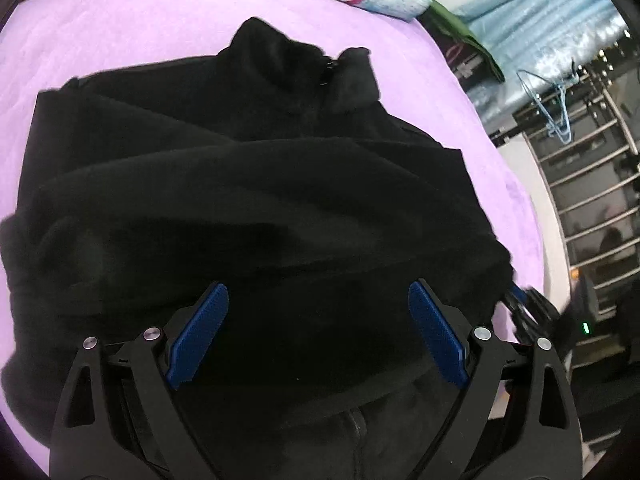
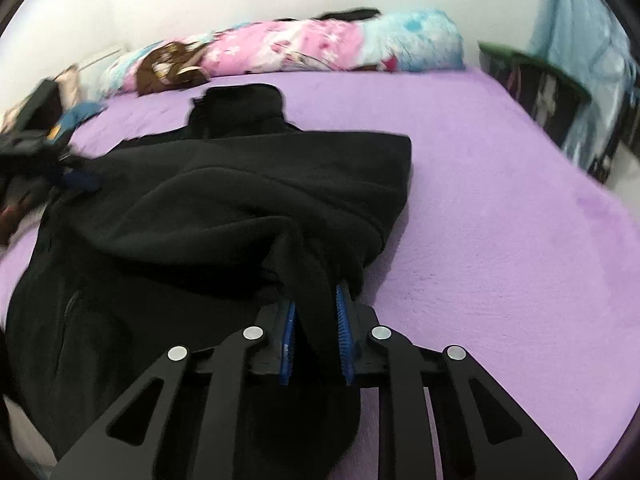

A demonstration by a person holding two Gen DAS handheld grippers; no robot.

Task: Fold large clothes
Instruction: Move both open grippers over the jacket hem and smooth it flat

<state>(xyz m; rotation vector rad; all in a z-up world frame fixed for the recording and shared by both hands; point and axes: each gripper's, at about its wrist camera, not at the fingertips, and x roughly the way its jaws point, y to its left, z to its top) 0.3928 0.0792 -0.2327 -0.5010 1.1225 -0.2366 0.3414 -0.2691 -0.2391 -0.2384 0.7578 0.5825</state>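
A black fleece jacket [image 1: 248, 200] with a zip collar lies spread on the purple bedsheet [image 1: 132, 24]. My left gripper [image 1: 318, 296] is open, its blue pads wide apart, hovering over the jacket's lower part. My right gripper [image 2: 316, 300] is shut on a bunched fold of the jacket [image 2: 240, 208], holding it lifted at the jacket's right side. The right gripper also shows in the left wrist view [image 1: 524, 304] at the jacket's right edge. The left gripper shows blurred in the right wrist view [image 2: 48, 152] at the far left.
A pink and blue patterned pillow [image 2: 304, 46] lies along the head of the bed by the white wall. A dark box [image 2: 536, 84] stands beyond the bed's right corner. A metal rack with a blue hanger [image 1: 560, 108] stands right of the bed.
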